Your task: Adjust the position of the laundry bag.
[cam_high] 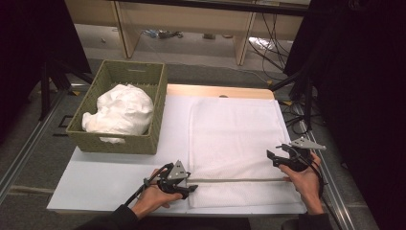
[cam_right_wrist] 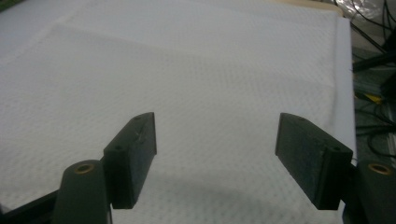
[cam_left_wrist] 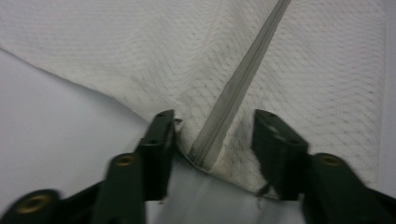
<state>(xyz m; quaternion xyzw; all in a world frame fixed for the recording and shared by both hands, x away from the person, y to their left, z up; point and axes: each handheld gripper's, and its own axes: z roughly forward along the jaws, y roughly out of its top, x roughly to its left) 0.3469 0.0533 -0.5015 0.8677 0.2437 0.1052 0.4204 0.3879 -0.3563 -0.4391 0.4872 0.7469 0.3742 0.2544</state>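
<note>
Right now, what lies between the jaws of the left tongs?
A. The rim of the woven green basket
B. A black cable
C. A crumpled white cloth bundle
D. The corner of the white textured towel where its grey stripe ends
D: in the left gripper view the left tongs straddle the corner of the white textured towel, with its grey stripe running between the jaws.
</note>
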